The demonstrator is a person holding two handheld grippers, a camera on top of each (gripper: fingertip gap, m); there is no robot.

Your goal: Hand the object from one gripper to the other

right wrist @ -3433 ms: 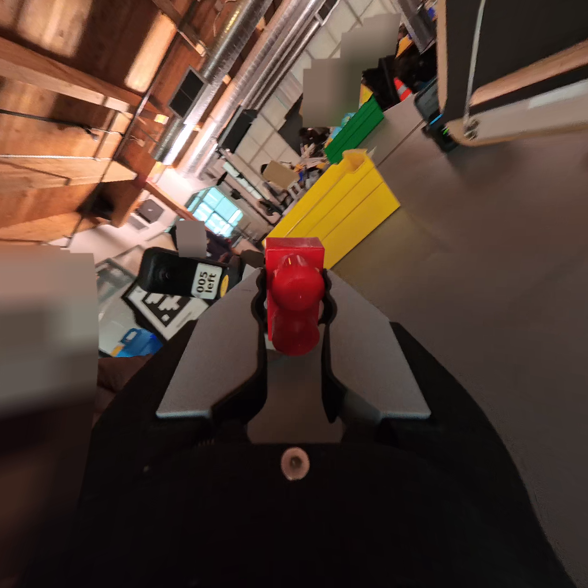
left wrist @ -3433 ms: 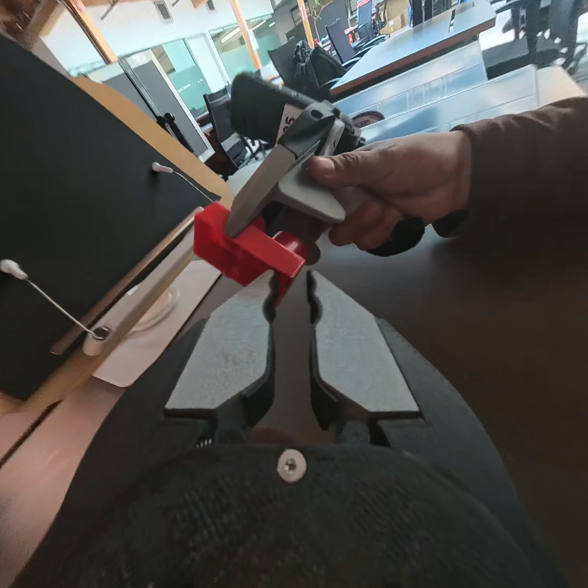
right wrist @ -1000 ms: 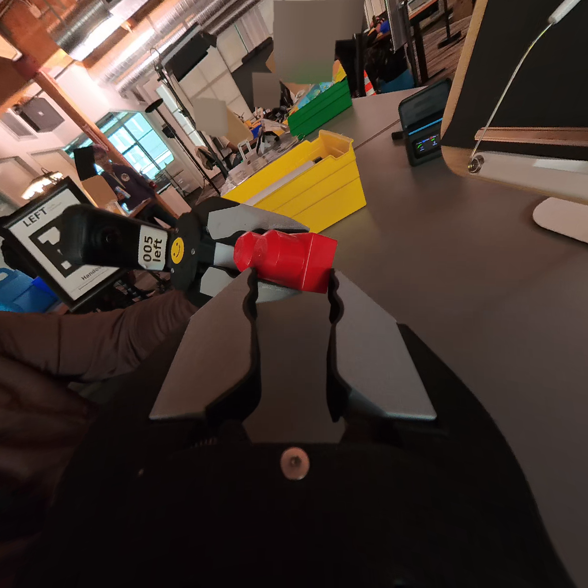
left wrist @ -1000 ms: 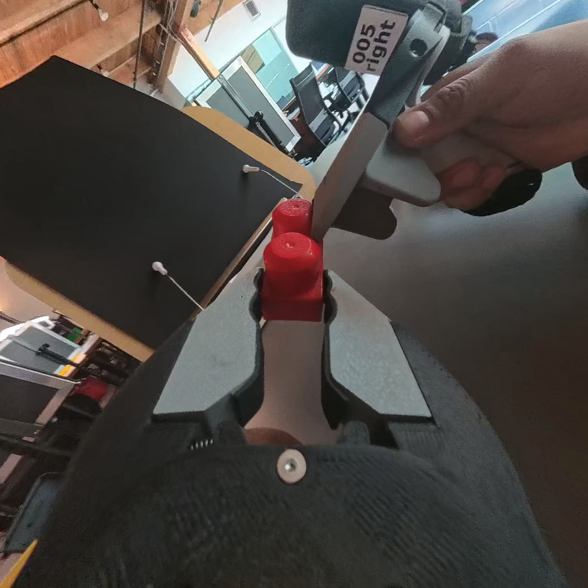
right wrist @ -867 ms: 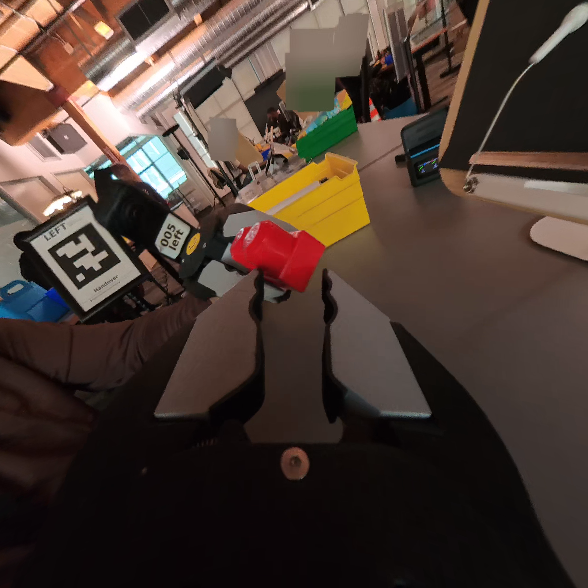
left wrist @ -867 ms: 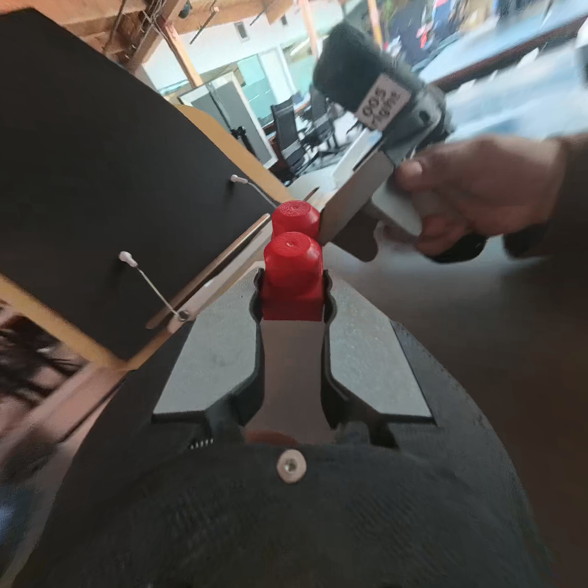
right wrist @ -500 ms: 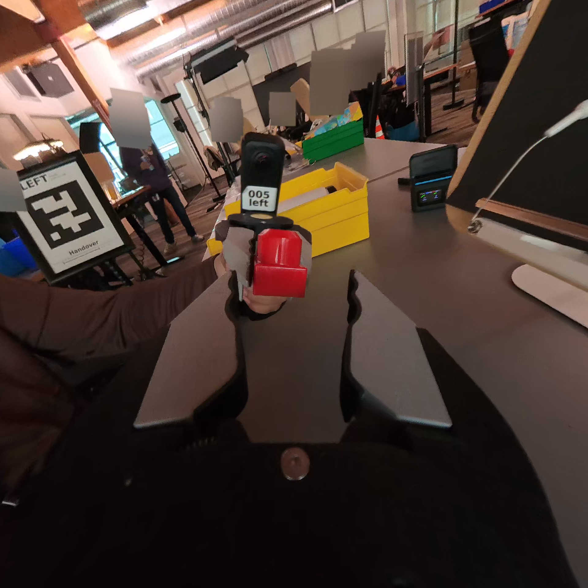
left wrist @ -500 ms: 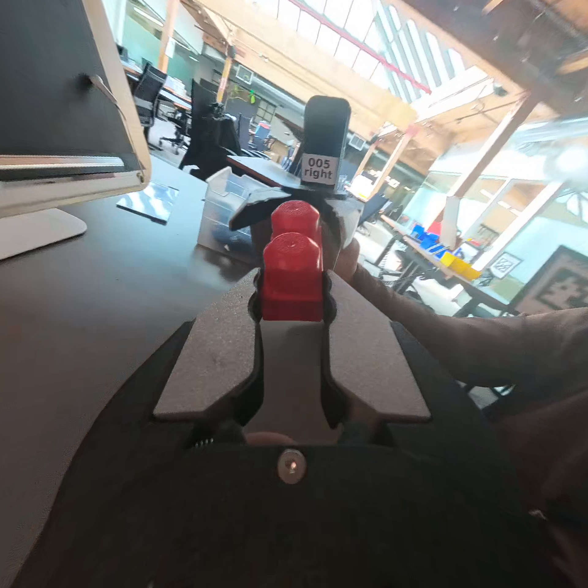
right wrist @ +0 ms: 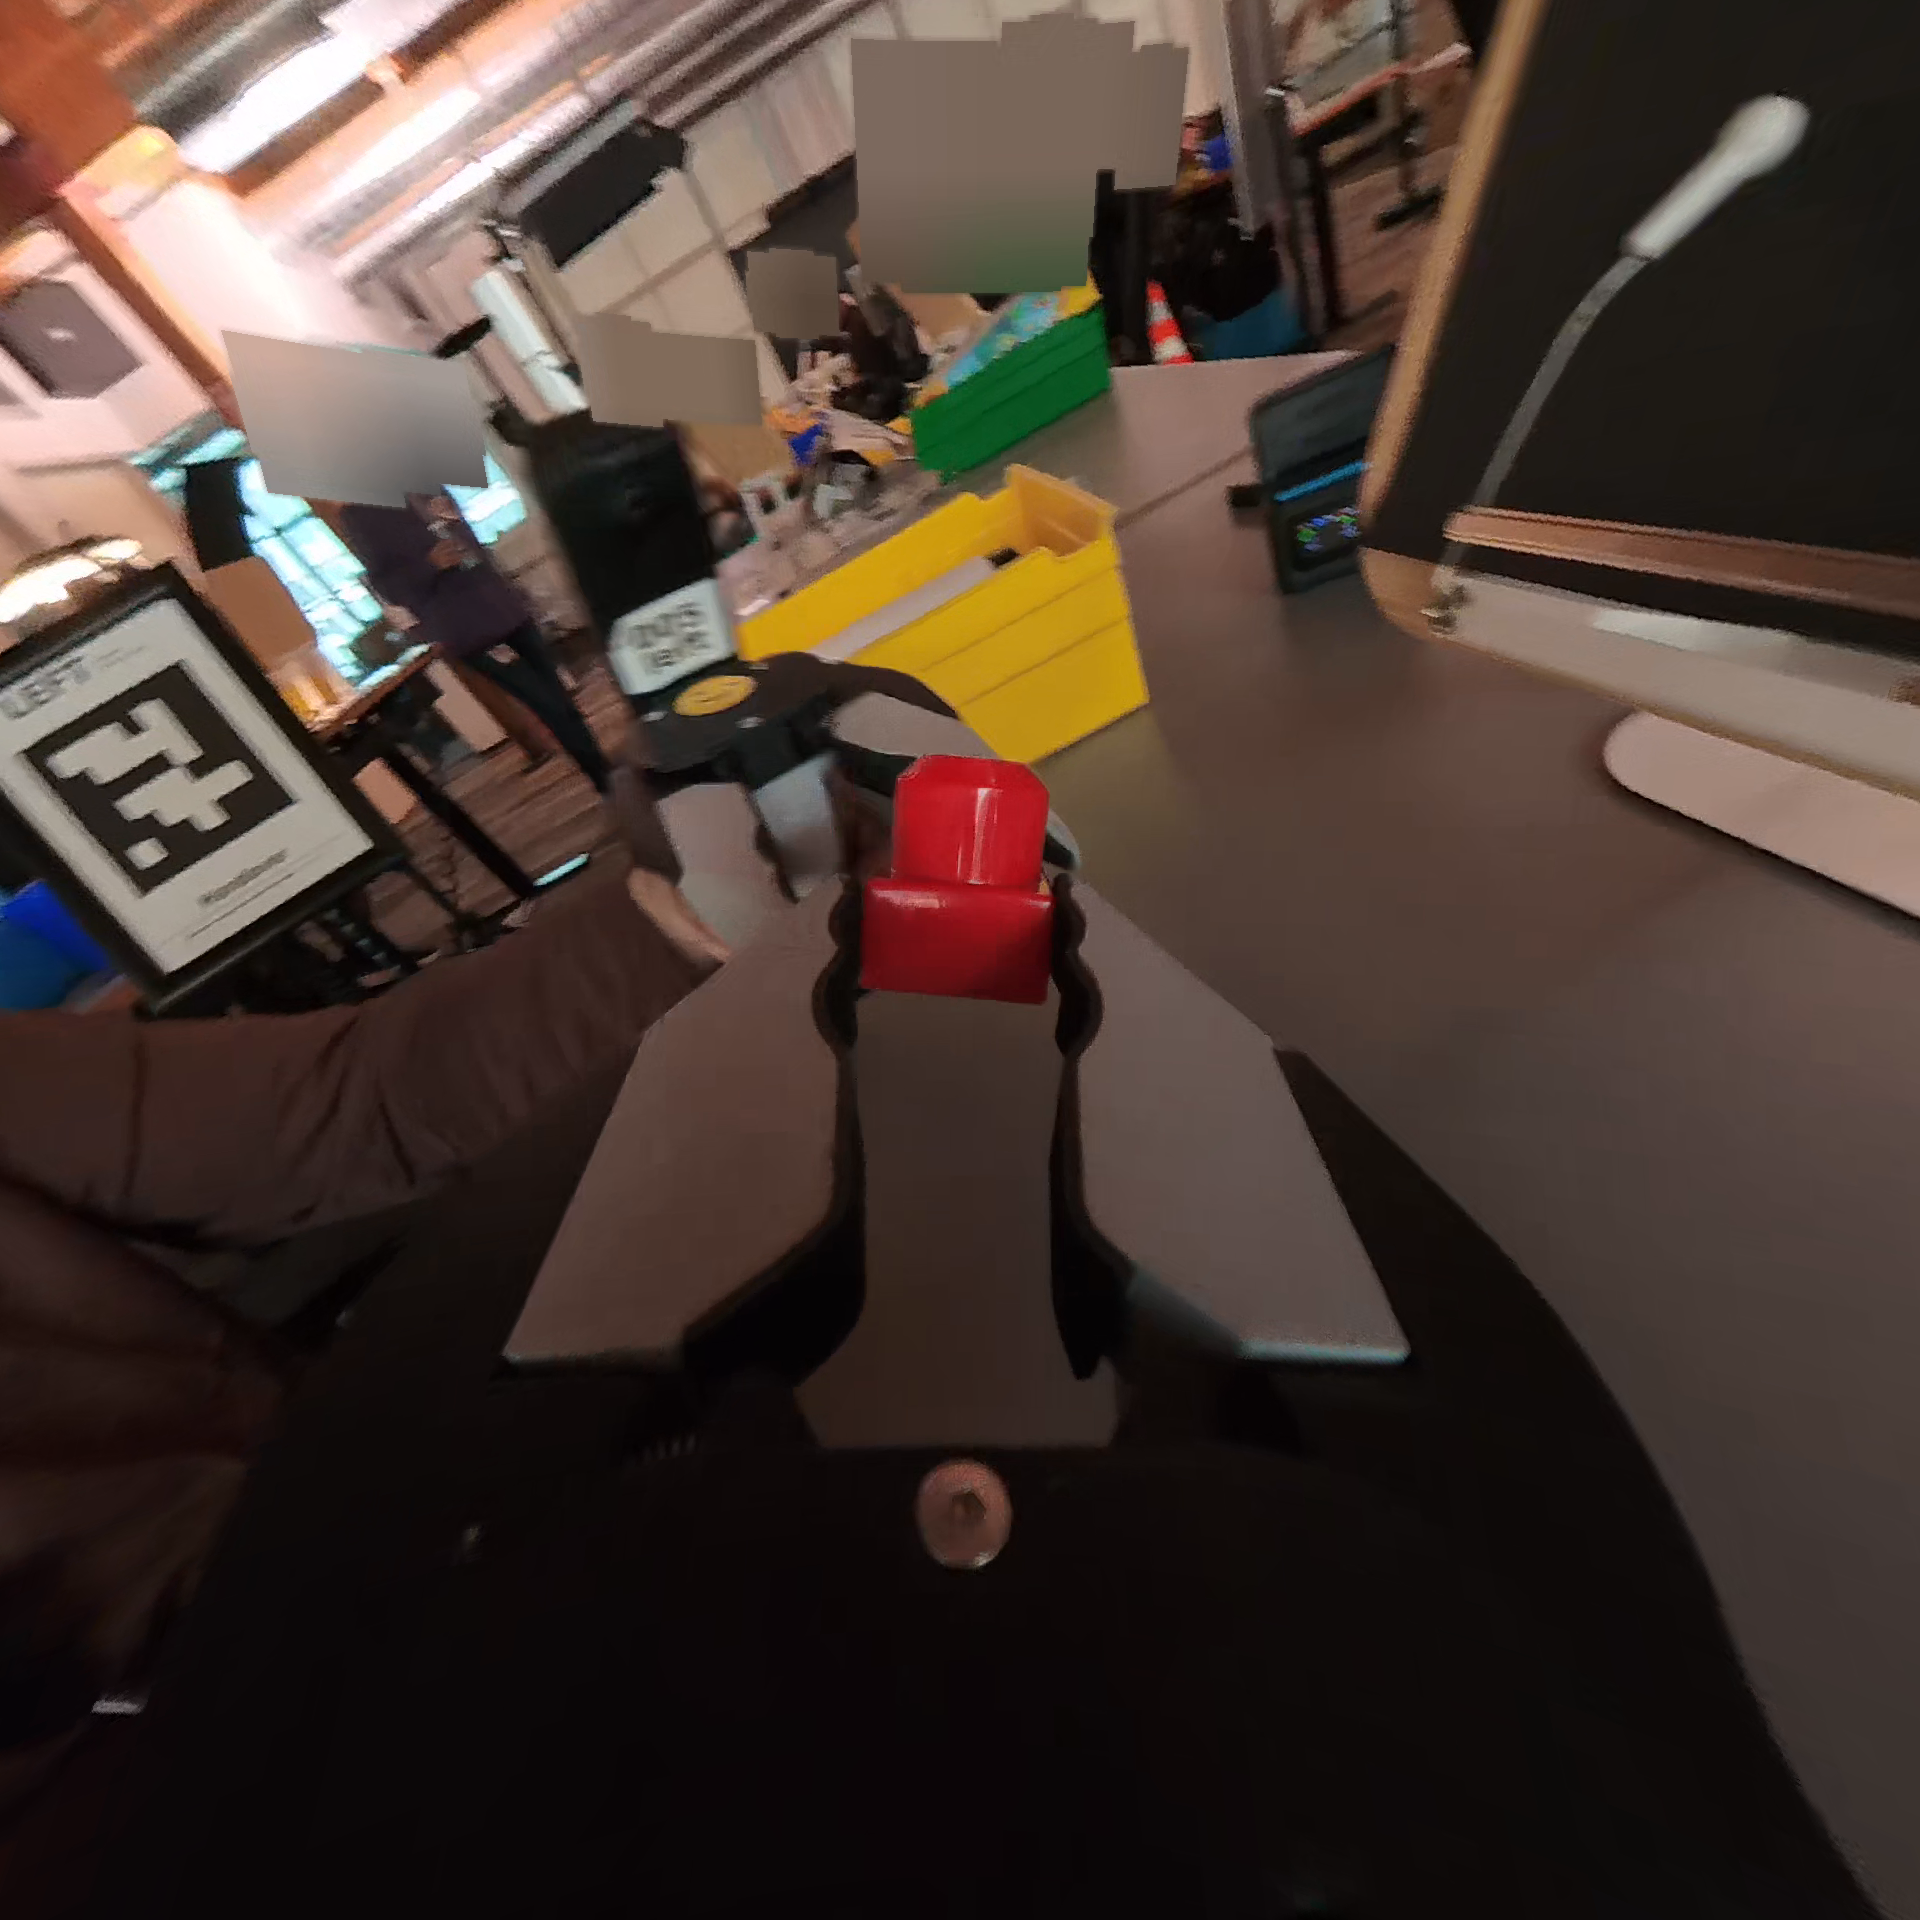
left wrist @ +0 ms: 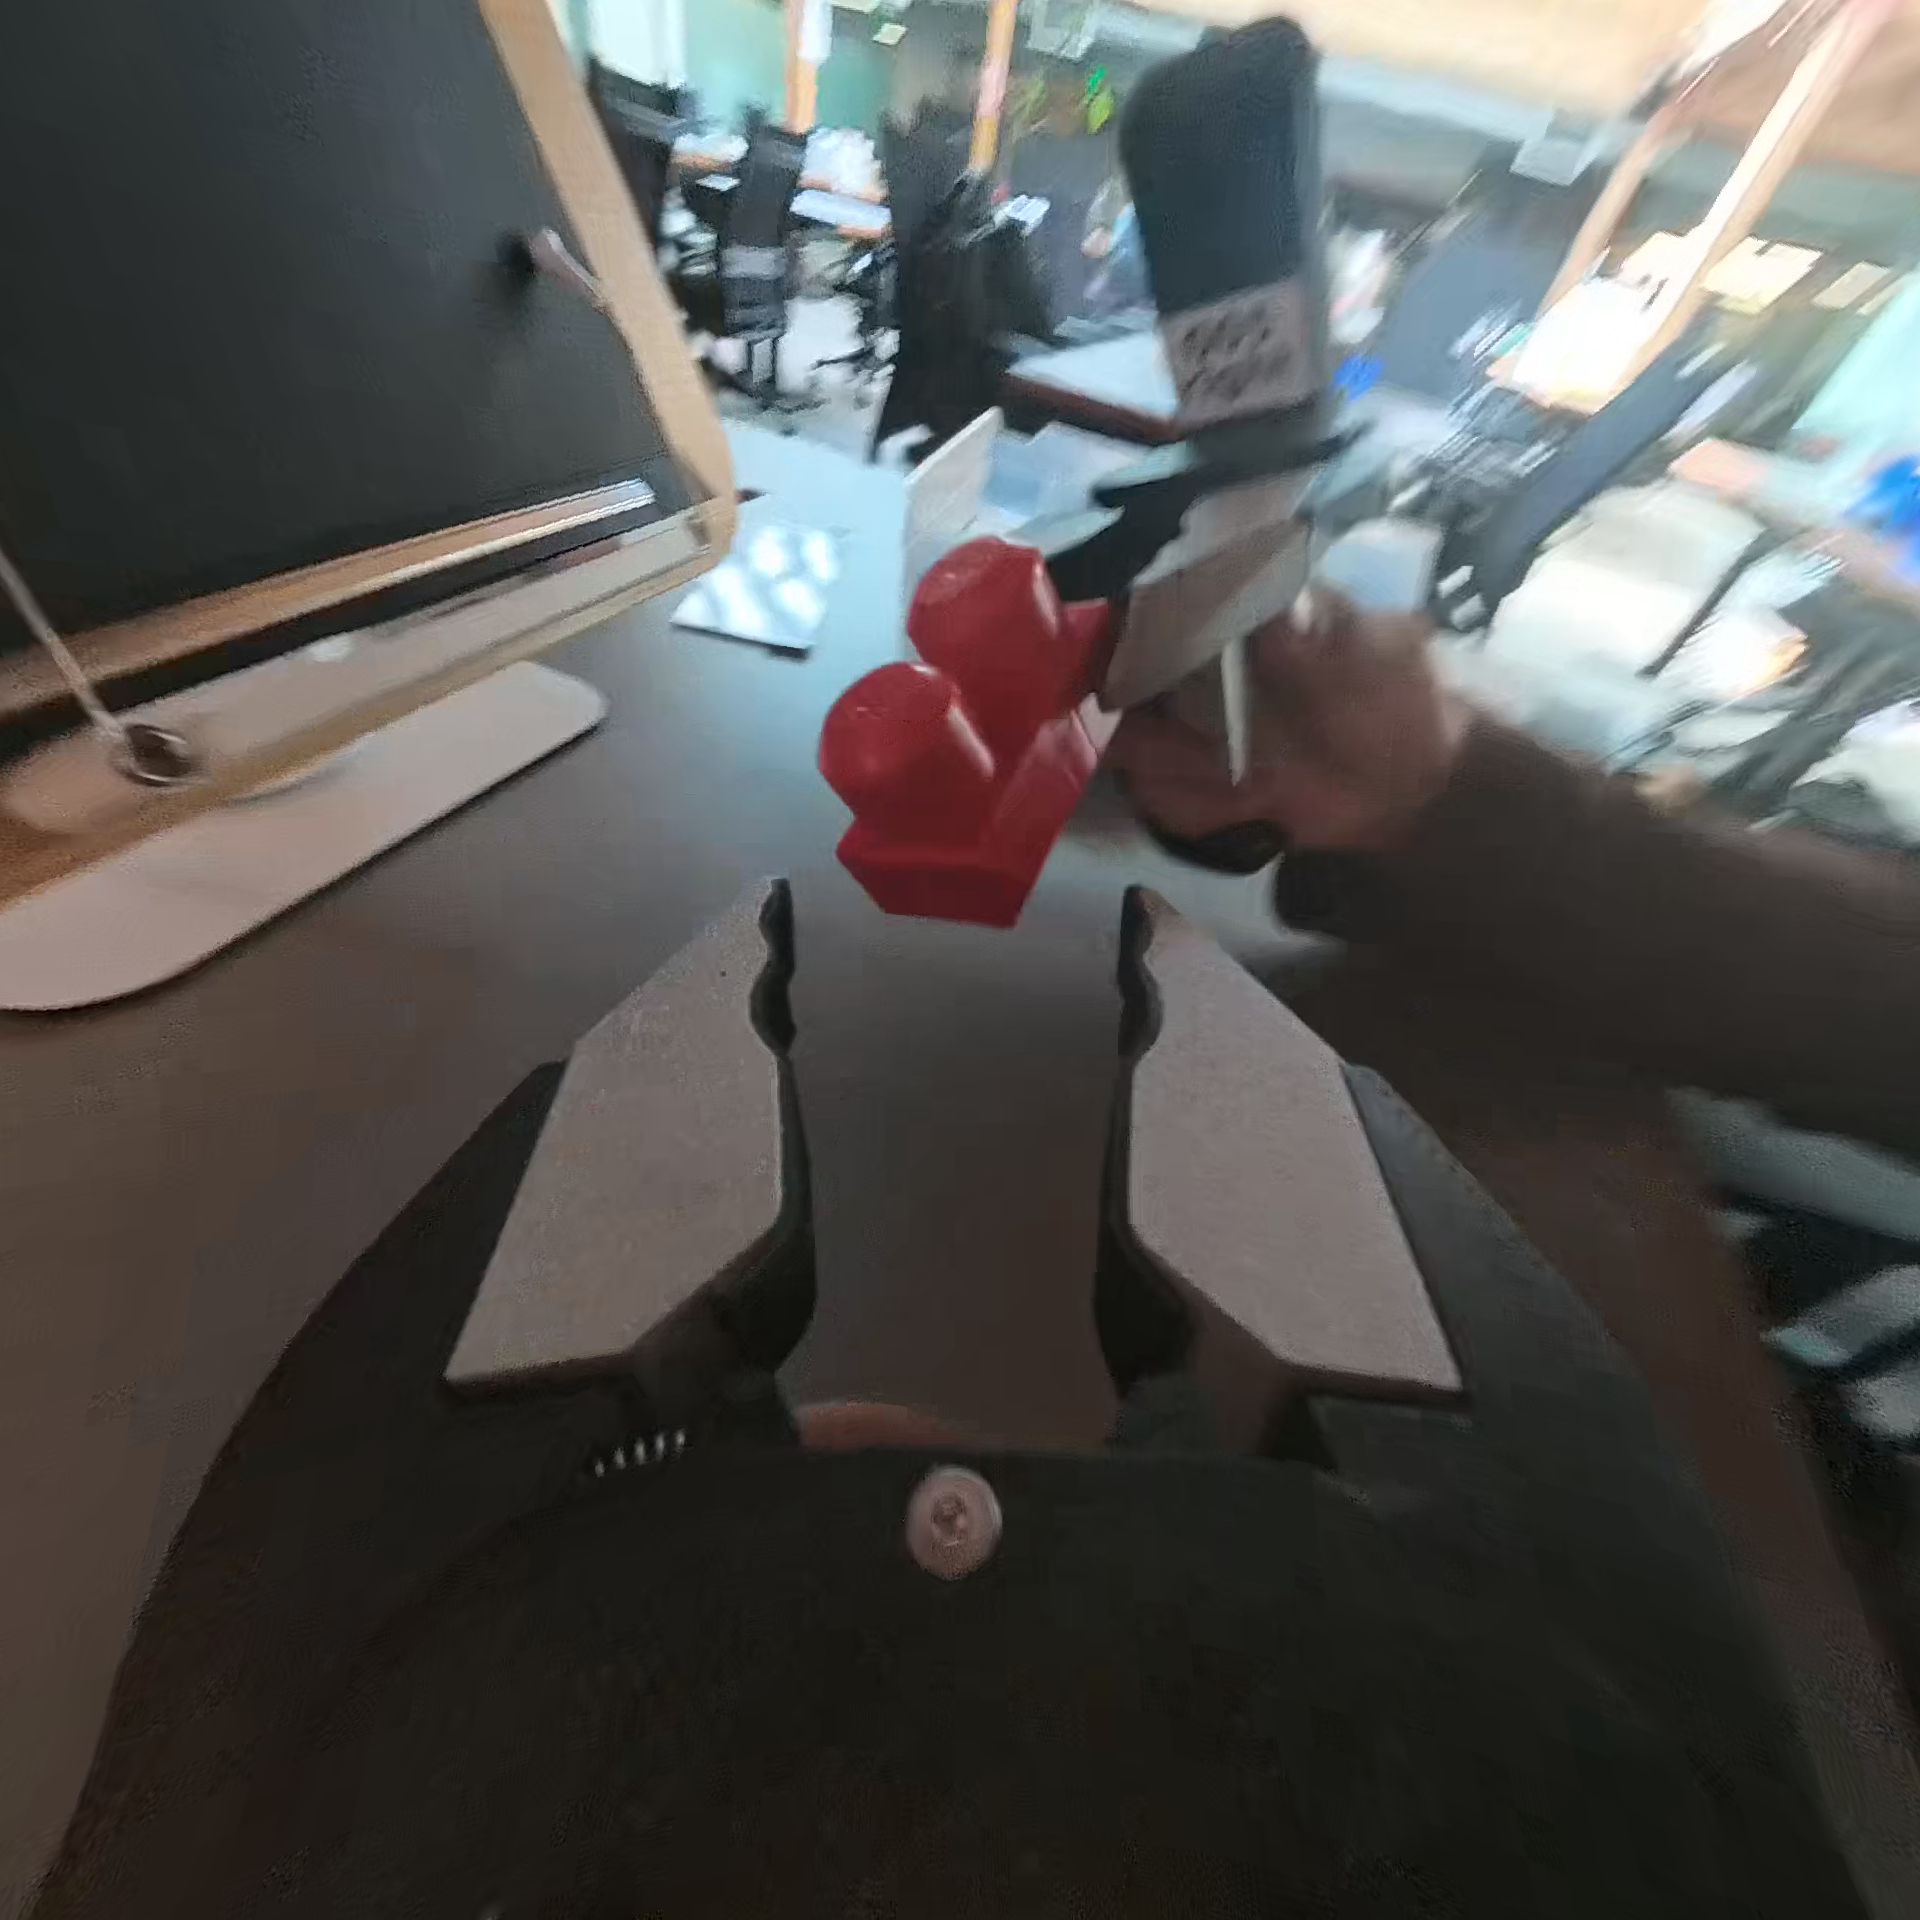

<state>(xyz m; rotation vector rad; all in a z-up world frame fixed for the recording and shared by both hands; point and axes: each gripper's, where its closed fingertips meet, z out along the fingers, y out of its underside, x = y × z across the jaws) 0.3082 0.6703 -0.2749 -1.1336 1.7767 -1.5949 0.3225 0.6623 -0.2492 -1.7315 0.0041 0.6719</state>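
**Two studs, one grip: red block sits in my right hand-held gripper**

Two round studs top the red block (left wrist: 956, 758), and my right hand-held gripper (right wrist: 954, 940) is clamped on its square base, fingertips pressing both sides. My left hand-held gripper (left wrist: 951, 935) is spread wide with nothing between its fingers; the block hangs just ahead of its tips, apart from them. In the left wrist view the frame is smeared, so I can only say the right one seems to pinch the block's far end. Beyond my right fingertips, on the grey bench (right wrist: 1403, 935), stands a yellow bin (right wrist: 987, 644); a monitor (right wrist: 1662, 364) rises to their right.
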